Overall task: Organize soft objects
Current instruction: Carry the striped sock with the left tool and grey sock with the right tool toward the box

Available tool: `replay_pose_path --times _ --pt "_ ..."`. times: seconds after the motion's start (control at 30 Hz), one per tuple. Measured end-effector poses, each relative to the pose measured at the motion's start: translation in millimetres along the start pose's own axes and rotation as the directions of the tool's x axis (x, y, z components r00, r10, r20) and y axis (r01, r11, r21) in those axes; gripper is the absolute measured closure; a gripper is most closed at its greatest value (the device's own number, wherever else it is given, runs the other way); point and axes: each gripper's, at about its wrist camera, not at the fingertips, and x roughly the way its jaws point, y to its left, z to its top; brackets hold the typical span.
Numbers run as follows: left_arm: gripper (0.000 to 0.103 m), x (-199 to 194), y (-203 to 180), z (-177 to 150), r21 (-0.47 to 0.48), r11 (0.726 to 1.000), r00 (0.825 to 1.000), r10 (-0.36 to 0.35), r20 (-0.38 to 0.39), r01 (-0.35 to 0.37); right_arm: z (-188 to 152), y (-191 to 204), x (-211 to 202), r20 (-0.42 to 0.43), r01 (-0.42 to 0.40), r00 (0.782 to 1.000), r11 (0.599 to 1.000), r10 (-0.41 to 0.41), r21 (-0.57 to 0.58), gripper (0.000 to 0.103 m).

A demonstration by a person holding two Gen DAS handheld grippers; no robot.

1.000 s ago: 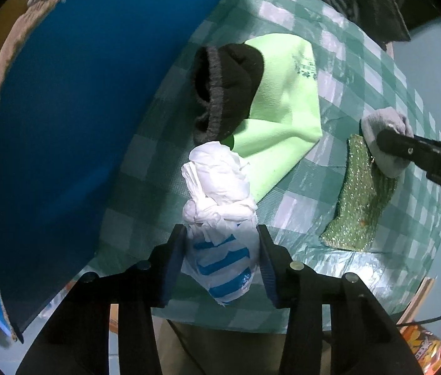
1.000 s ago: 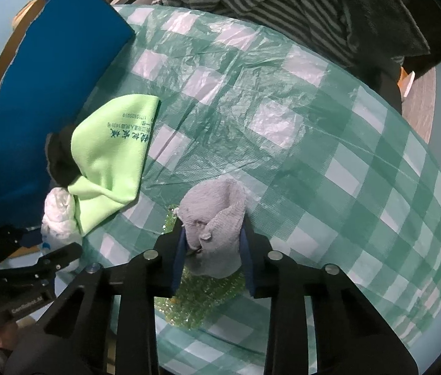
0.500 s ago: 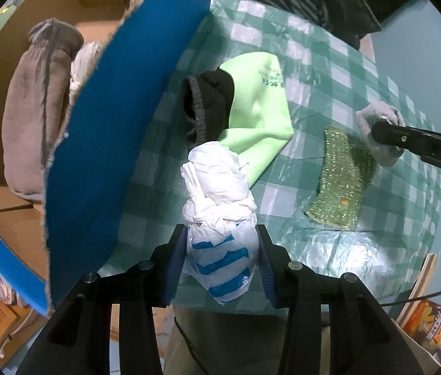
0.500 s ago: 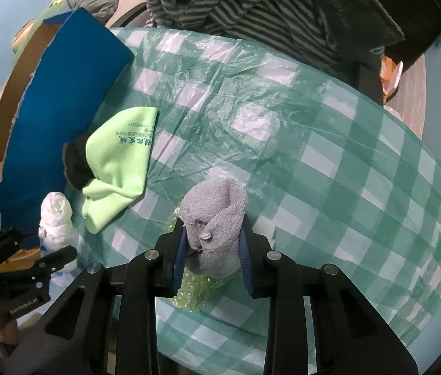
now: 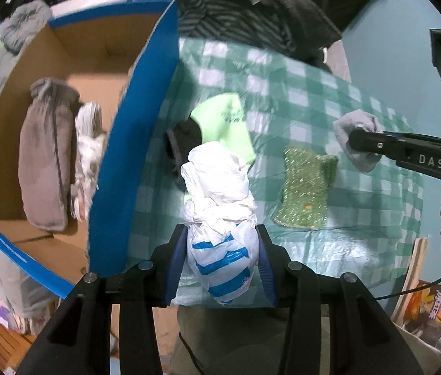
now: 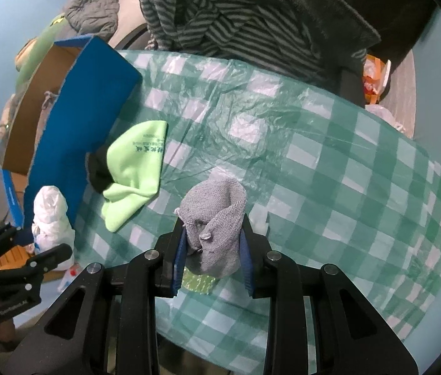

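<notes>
Bags and cloths were what I was tidying. My left hand-held gripper (image 5: 220, 259) squeezed a knotted plastic bag (image 5: 220, 215), white with blue stripes, and held it up off the table (image 6: 345, 168). My right hand-held gripper (image 6: 212, 250) was closed on a grey knit cloth (image 6: 214, 218) and held that up in the air too.

Beside the table stood a cardboard box (image 5: 73, 62) with a blue flap (image 5: 132, 143). A grey soft bundle (image 5: 45, 156) and something white (image 5: 87, 143) already lay inside it, but the white thing was too blurry to name. A light green cloth (image 6: 136, 168), a black cloth (image 6: 97, 172) tucked against it, and a shiny green sponge cloth (image 5: 308, 190) lay on the table.

I thought the box was the place for my bag. To do it well, I needed to keep my squeeze firm, because the plastic looked slippery and squashy. I needed to lift the bag high enough to pass over the blue flap and not bump it. Then I should bring it over a bare spot in the box, near the grey bundle, and only then let go. My right side should wait its turn, well apart, so the two did not knock together
</notes>
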Motion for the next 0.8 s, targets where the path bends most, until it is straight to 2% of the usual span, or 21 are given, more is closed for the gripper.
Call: replay_pose_path --times 0.17,0.37,0.8 --pt "0.06 -23.2 -0.8 5.8 0.037 0.999 0.999 -0.004 0.049 0.002 -1.1 6.1 -18.8 0.034 -0.02 0.999 1.0 0.019 0.007 0.074" --pt "0.061 -44.0 8.5 11.3 0.036 0.999 0.995 -0.01 0.098 0.006 -2.1 18.4 -42.6 0.076 -0.029 0.997 1.0 0.028 0.01 0.074" --pt "0.062 -72.1 36.4 16.2 0.032 0.999 0.991 -0.009 0.136 0.005 0.0 43.0 -85.9 0.165 -0.018 0.986 0.999 0.011 0.04 0.074"
